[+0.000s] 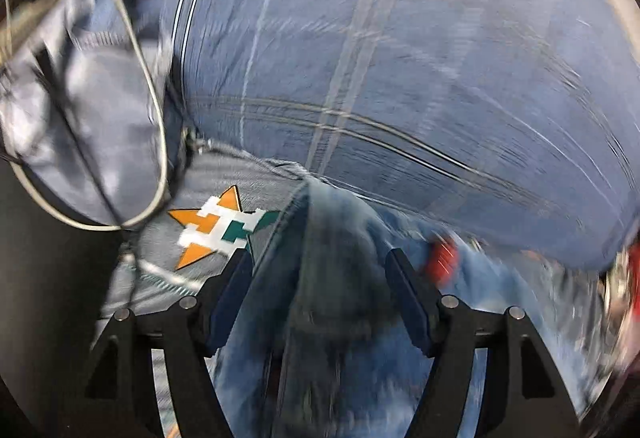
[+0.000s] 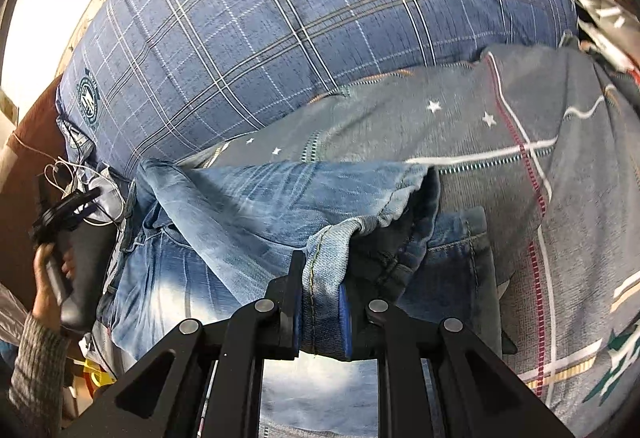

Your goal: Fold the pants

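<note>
The pants are faded blue jeans (image 2: 240, 214) lying on a grey patterned bedsheet (image 2: 520, 198). My right gripper (image 2: 320, 278) is shut on a hem of the jeans, with the stitched denim edge pinched between its blue pads and lifted over the rest of the pants. In the blurred left wrist view, my left gripper (image 1: 320, 270) has its jaws apart around a raised fold of the jeans (image 1: 332, 278); the denim fills the gap between the fingers (image 1: 404, 290), without a clear pinch.
A large blue plaid pillow (image 2: 300, 18) lies behind the jeans and fills the left wrist view (image 1: 400, 58). The sheet has an orange-green star print (image 1: 216, 230). White cables (image 1: 152, 110) and a blue-grey bag lie at left. The person's hand (image 2: 48, 270) holds the other gripper's handle.
</note>
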{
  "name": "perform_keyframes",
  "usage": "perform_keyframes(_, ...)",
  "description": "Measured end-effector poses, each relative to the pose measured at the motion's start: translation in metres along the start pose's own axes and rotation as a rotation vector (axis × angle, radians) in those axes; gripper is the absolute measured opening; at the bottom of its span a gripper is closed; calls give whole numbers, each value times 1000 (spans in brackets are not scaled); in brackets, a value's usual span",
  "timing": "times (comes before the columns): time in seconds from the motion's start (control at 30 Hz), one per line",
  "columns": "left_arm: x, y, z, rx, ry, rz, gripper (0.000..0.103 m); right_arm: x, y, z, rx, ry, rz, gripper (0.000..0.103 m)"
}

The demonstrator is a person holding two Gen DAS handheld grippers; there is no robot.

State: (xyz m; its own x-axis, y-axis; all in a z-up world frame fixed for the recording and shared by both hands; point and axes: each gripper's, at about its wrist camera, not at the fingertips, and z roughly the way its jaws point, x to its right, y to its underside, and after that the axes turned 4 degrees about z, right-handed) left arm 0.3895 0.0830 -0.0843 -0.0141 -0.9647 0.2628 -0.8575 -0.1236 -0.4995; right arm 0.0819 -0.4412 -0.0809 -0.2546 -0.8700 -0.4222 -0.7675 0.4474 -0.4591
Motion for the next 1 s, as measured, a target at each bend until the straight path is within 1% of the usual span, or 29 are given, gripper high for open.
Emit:
perform_keyframes(0.07, -8, -9, 25, -28, 24, -53, 68, 7, 0, 7, -16, -12, 19, 15)
perform_keyframes(0.1, -9, -12, 33, -38, 36, -61, 68, 10, -1, 10, -22, -17, 27, 15)
perform_keyframes(0.17, -7, -16, 48, -63, 62, -55, 68, 16, -2, 15, -33, -27, 44, 15)
perform_keyframes(0.23, -1, -17, 56, -84, 114, -39, 66, 21, -3, 18, -40, -38, 59, 15)
perform_keyframes(0.27, 3, -17, 56, -91, 153, -31, 41, 24, -4, 19, -42, -44, 70, 15)
perform_keyframes(0.3, 8, -17, 54, -99, 165, -18, 18, 25, -5, 20, -40, -47, 76, 15)
perform_keyframes(0.33, 13, -16, 50, -100, 160, -1, 18, 25, -6, 20, -37, -49, 79, 15)
perform_keyframes(0.4, 22, -14, 32, -52, 151, 38, 15, 24, -9, 18, -27, -47, 77, 15)
perform_keyframes(0.43, 24, -13, 22, -35, 159, 42, 15, 23, -10, 16, -22, -46, 75, 15)
perform_keyframes(0.6, 24, -3, -46, 73, 237, 47, 14, 11, -17, -3, 18, -51, 56, 15)
perform_keyframes(0.73, 13, 19, -106, 142, 286, 84, 14, 1, -13, -29, 50, -60, 36, 15)
perform_keyframes(0.87, -8, 52, -156, 200, 339, 100, 14, 3, 1, -50, 60, -57, 38, 15)
perform_keyframes(1.0, -32, 106, -190, 220, 366, 135, 15, 19, 26, -64, 55, -34, 76, 15)
